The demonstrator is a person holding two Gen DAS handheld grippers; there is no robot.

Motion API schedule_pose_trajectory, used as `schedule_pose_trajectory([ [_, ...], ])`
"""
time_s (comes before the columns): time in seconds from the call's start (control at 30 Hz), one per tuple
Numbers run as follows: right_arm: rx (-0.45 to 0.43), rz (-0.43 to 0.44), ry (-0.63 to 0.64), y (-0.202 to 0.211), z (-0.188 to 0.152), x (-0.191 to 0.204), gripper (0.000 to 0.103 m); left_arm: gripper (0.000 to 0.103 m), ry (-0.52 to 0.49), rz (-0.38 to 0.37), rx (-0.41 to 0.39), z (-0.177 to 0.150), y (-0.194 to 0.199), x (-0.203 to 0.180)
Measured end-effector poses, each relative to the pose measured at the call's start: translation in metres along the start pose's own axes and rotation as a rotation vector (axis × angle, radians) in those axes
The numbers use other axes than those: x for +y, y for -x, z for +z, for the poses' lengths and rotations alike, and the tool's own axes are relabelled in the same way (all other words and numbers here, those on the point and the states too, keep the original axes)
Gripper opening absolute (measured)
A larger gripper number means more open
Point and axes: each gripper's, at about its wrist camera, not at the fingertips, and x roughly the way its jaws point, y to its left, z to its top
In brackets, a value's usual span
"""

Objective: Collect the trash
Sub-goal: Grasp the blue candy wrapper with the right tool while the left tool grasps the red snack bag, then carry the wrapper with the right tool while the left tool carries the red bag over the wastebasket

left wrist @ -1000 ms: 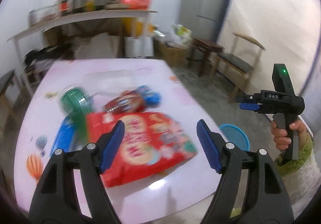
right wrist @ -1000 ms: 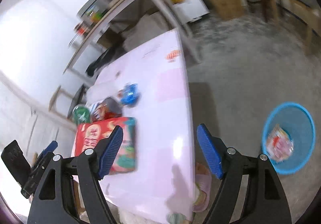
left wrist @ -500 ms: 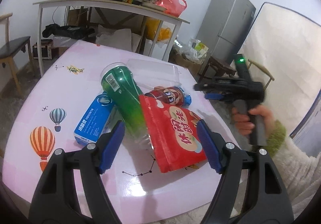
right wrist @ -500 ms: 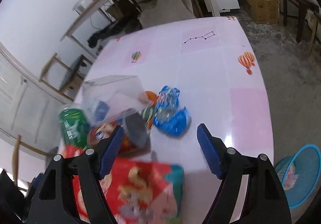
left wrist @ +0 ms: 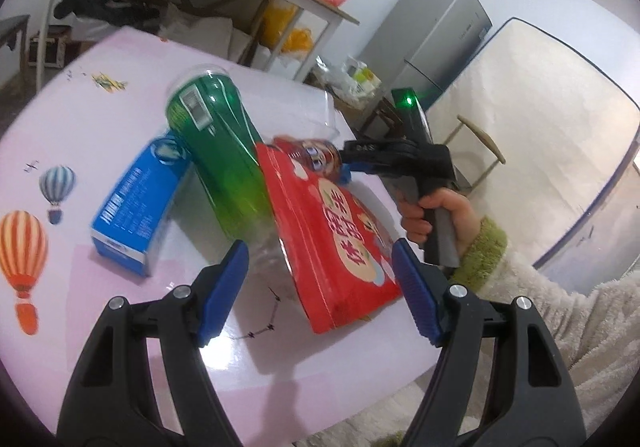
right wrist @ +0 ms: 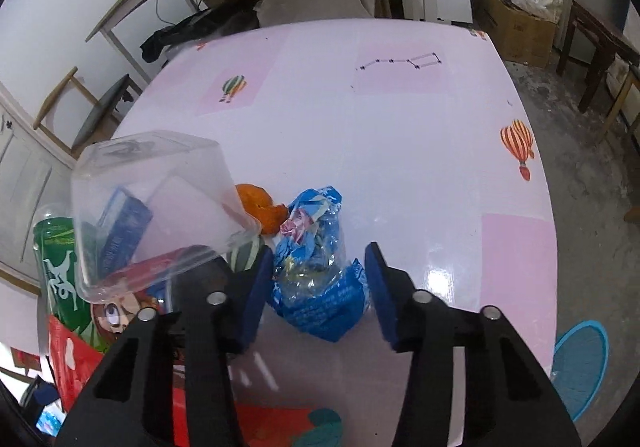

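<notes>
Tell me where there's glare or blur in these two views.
Left wrist view: the blue box and green bottle look smeared, edges bend from fisheye. Right wrist view: sharper, glare on the pink table beside the blue wrapper.

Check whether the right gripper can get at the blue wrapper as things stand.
Probably yes. The right gripper is closing with the blue wrapper already between its fingers, and nothing lies over it. The clear tub and orange peel sit off to one side.
</notes>
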Motion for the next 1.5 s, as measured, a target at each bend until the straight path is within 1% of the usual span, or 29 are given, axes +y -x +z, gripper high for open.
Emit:
schedule_pose_trajectory([
  [0.07, -0.012, 0.008, -0.021, 0.001, -0.004, -0.003, 0.036, 0.069, 0.002, -0.006, 0.010, -0.001, -0.002, -0.001],
  [0.1, -0.023, 0.013, -0.036, 0.002, -0.007, -0.004, 0.035, 0.068, 0.005, -0.011, 0.014, -0.002, -0.004, -0.002],
  [0.27, -0.062, 0.027, -0.094, 0.003, -0.014, -0.008, 0.032, 0.057, 0.044, -0.030, 0.062, -0.003, -0.015, 0.003],
  [0.37, -0.081, 0.026, -0.113, 0.003, -0.018, -0.009, 0.032, 0.051, 0.085, -0.062, 0.088, -0.001, -0.022, 0.005],
  [0.43, -0.090, 0.027, -0.121, 0.003, -0.019, -0.009, 0.031, 0.045, 0.107, -0.083, 0.095, 0.000, -0.025, 0.006],
  [0.6, -0.100, 0.032, -0.127, 0.003, -0.024, -0.007, 0.031, 0.036, 0.156, -0.165, 0.082, 0.005, -0.026, 0.005],
  [0.67, -0.099, 0.038, -0.127, 0.003, -0.024, -0.008, 0.031, 0.032, 0.157, -0.186, 0.083, 0.008, -0.027, 0.004],
  [0.73, -0.099, 0.046, -0.131, 0.003, -0.024, -0.010, 0.030, 0.020, 0.138, -0.184, 0.100, 0.010, -0.032, 0.000],
  [0.87, -0.101, 0.059, -0.139, 0.003, -0.025, -0.014, 0.030, 0.011, 0.085, -0.159, 0.121, 0.010, -0.039, -0.010],
  [0.97, -0.102, 0.066, -0.142, 0.003, -0.026, -0.015, 0.029, 0.007, 0.050, -0.142, 0.122, 0.007, -0.041, -0.016],
  [1.13, -0.100, 0.086, -0.154, 0.008, -0.029, -0.020, 0.027, 0.001, 0.026, -0.150, 0.111, 0.008, -0.040, -0.021],
  [1.27, -0.116, 0.104, -0.169, 0.021, -0.034, -0.024, 0.027, 0.000, 0.031, -0.173, 0.096, 0.011, -0.038, -0.019],
  [1.5, -0.174, 0.145, -0.211, 0.061, -0.046, -0.046, 0.026, 0.000, 0.024, -0.212, 0.060, 0.020, -0.035, -0.025],
])
